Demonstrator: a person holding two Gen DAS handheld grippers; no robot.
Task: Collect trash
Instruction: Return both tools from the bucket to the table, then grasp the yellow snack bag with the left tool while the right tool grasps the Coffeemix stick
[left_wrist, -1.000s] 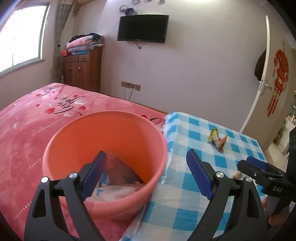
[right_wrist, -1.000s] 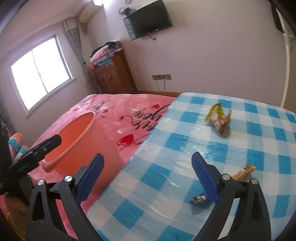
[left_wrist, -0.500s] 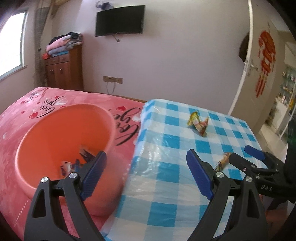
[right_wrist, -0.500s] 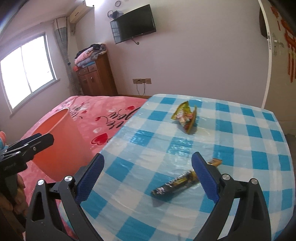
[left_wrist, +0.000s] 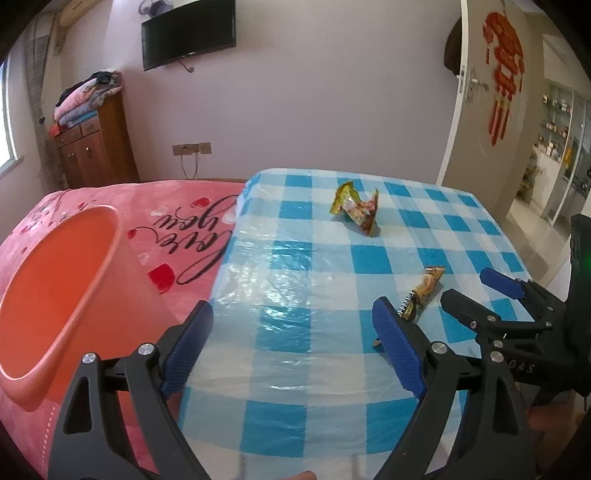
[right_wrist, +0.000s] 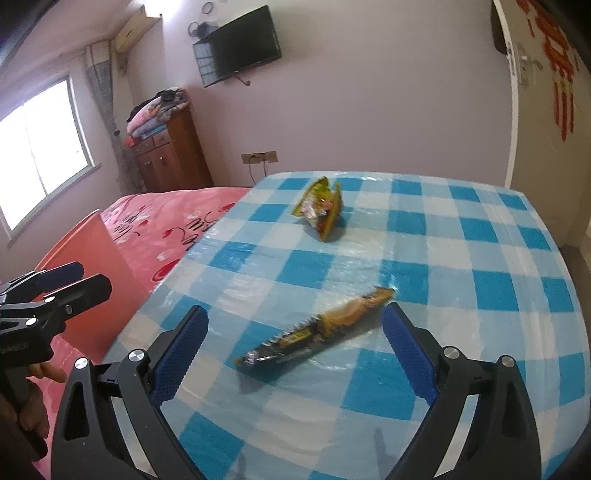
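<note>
A long dark and orange snack wrapper (right_wrist: 317, 328) lies on the blue checked table (right_wrist: 461, 295), between my right gripper's open fingers; it also shows in the left wrist view (left_wrist: 421, 295). My right gripper (right_wrist: 293, 354) is open and empty, also seen from the left wrist (left_wrist: 476, 291). A crumpled yellow-green packet (right_wrist: 319, 208) lies farther back (left_wrist: 356, 208). My left gripper (left_wrist: 291, 354) is open and empty above the table's left edge. The orange bin (left_wrist: 48, 291) stands on the pink bed to its left.
The pink bed (left_wrist: 177, 229) adjoins the table's left side. A wooden cabinet (left_wrist: 94, 144) with folded blankets stands at the back wall under a wall TV (left_wrist: 188, 35). A door (left_wrist: 491, 92) is at the right.
Both grippers have swung right, away from the bin and over the table. The right gripper has come closer to the long wrapper, which now lies between its fingers.
</note>
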